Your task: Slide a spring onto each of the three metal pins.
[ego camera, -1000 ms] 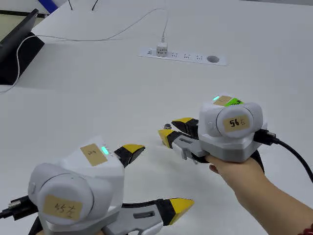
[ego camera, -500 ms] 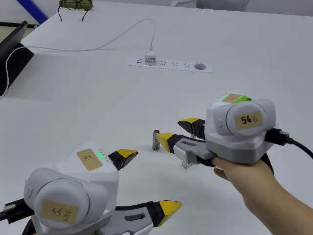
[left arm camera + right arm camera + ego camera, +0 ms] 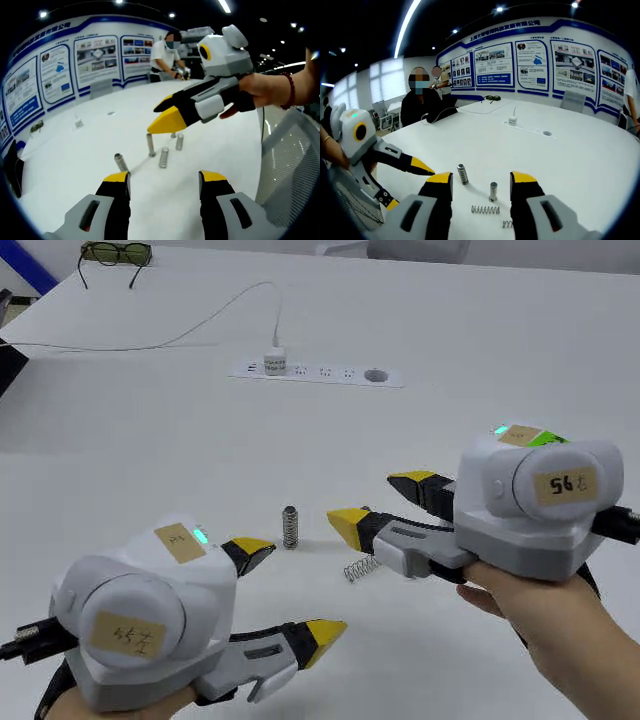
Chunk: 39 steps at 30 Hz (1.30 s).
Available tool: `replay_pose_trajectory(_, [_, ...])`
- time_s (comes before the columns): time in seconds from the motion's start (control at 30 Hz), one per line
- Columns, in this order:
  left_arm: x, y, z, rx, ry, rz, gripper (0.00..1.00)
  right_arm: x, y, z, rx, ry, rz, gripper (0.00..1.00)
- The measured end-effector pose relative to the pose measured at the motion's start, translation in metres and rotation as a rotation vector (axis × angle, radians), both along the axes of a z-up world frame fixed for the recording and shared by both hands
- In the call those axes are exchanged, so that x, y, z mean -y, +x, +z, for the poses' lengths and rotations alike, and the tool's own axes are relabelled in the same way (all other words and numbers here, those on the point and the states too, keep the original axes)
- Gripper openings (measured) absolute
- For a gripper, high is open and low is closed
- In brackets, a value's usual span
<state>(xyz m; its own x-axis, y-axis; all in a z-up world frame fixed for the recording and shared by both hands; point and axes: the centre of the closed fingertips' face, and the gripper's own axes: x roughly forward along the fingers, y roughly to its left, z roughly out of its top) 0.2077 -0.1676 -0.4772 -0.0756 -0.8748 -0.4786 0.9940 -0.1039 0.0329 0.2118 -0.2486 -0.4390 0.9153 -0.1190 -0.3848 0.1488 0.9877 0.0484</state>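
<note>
In the head view a short metal pin with a spring on it (image 3: 291,527) stands upright on the white table (image 3: 180,440). A loose spring (image 3: 362,567) lies flat just right of it. My right gripper (image 3: 378,500) hovers open to the right of that pin, empty. My left gripper (image 3: 290,590) is open at the near left, empty. The right gripper view shows the sprung pin (image 3: 463,174), a bare pin (image 3: 493,191) and a loose spring (image 3: 485,209) ahead of the right gripper (image 3: 481,177). In the left gripper view the pins (image 3: 150,145) stand beyond the left gripper (image 3: 165,176).
A white power strip (image 3: 315,373) with a plug and cable lies farther back. Glasses (image 3: 110,254) rest at the far left corner. People sit at the table's far side (image 3: 420,102). A mesh chair back (image 3: 292,165) stands at the right.
My right gripper has drawn back to the right, away from the pin with the spring. The loose spring under it has come into sight. The head camera has shifted.
</note>
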Motion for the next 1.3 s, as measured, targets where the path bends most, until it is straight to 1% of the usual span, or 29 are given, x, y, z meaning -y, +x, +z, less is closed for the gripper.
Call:
replay_pose_trajectory(0.17, [0.007, 0.001, -0.005, -0.008, 0.013, -0.009, 0.53, 0.007, -0.016, 0.0, 0.012, 0.009, -0.037, 0.48])
replay_pose_trajectory(0.3, [0.012, 0.001, -0.01, -0.008, 0.023, -0.016, 0.51, 0.01, -0.027, -0.002, 0.016, 0.001, -0.042, 0.48])
replay_pose_trajectory(0.37, [0.015, 0.001, -0.012, -0.015, 0.027, -0.016, 0.49, 0.012, -0.033, -0.004, 0.015, 0.0, -0.049, 0.49])
replay_pose_trajectory(0.43, [0.018, 0.0, -0.015, -0.015, 0.034, -0.016, 0.48, 0.015, -0.039, -0.005, 0.017, 0.0, -0.057, 0.49])
replay_pose_trajectory(0.53, [0.022, -0.001, -0.019, -0.019, 0.036, -0.019, 0.43, 0.017, -0.046, -0.008, 0.015, 0.005, -0.06, 0.5])
replay_pose_trajectory(0.6, [0.025, -0.002, -0.021, -0.018, 0.036, -0.019, 0.41, 0.019, -0.051, -0.01, 0.011, 0.003, -0.064, 0.51])
replay_pose_trajectory(0.67, [0.029, -0.002, -0.024, -0.015, 0.047, -0.018, 0.4, 0.02, -0.055, -0.011, 0.014, 0.008, -0.066, 0.52])
replay_pose_trajectory(0.73, [0.033, -0.002, -0.028, -0.004, 0.051, -0.02, 0.38, 0.021, -0.059, -0.013, 0.013, 0.011, -0.067, 0.52])
replay_pose_trajectory(0.87, [0.039, -0.002, -0.034, -0.002, 0.065, -0.026, 0.35, 0.022, -0.065, -0.015, 0.006, 0.006, -0.064, 0.53])
replay_pose_trajectory(0.97, [0.045, -0.001, -0.038, -0.001, 0.074, -0.03, 0.34, 0.024, -0.07, -0.018, 0.001, 0.013, -0.068, 0.54])
replay_pose_trajectory(1.07, [0.053, -0.001, -0.041, 0.012, 0.083, -0.04, 0.31, 0.025, -0.074, -0.019, -0.005, 0.013, -0.072, 0.54])
replay_pose_trajectory(1.2, [0.06, -0.001, -0.045, 0.01, 0.097, -0.05, 0.3, 0.027, -0.077, -0.019, -0.007, 0.014, -0.077, 0.54])
replay_pose_trajectory(1.3, [0.063, -0.001, -0.049, 0.009, 0.113, -0.058, 0.28, 0.029, -0.08, -0.02, -0.014, -0.001, -0.078, 0.53])
